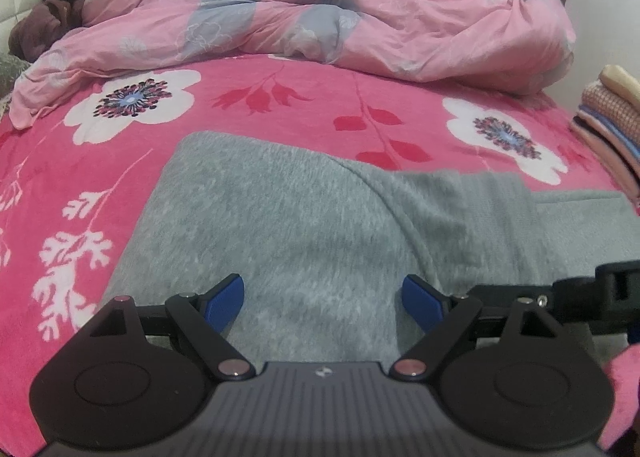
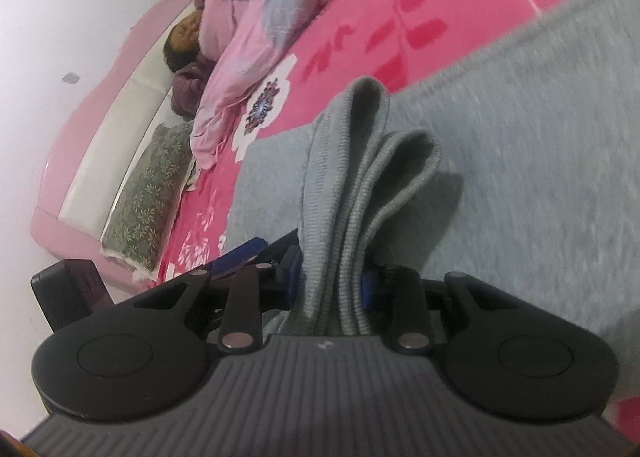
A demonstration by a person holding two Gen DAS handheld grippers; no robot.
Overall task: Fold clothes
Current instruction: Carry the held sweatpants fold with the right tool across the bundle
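**Right gripper clamped on ribbed edge of grey knit; fold judged in progress**

Right gripper point(image 2: 332, 285) is closed on a bunched, ribbed band of the grey knit garment point(image 1: 288, 225), probably a hem or cuff; which one cannot be told. The pinched cloth stands up between the fingers in two rounded folds. Left gripper point(image 1: 322, 299) hangs just above the garment's near part with its blue pads point(image 1: 224, 303) well apart and nothing between them.

Step in hand, as judged: one edge is gathered and lifted for carrying over the body of the garment. The blur across the right wrist view fits a gripper in motion. The next move calls for laying that edge flat across the grey panel and keeping it square, with the free gripper placed to pin or smooth the cloth.

Garment: heathered grey, soft and thick, lying mostly flat on the pink floral bedspread point(image 1: 280, 97) toward the near edge of the bed, one layer already lapped diagonally across it. A stack of folded clothes point(image 1: 612, 129) sits at the bed's right edge; a rumpled pink quilt point(image 1: 360, 29) lies along the far side.
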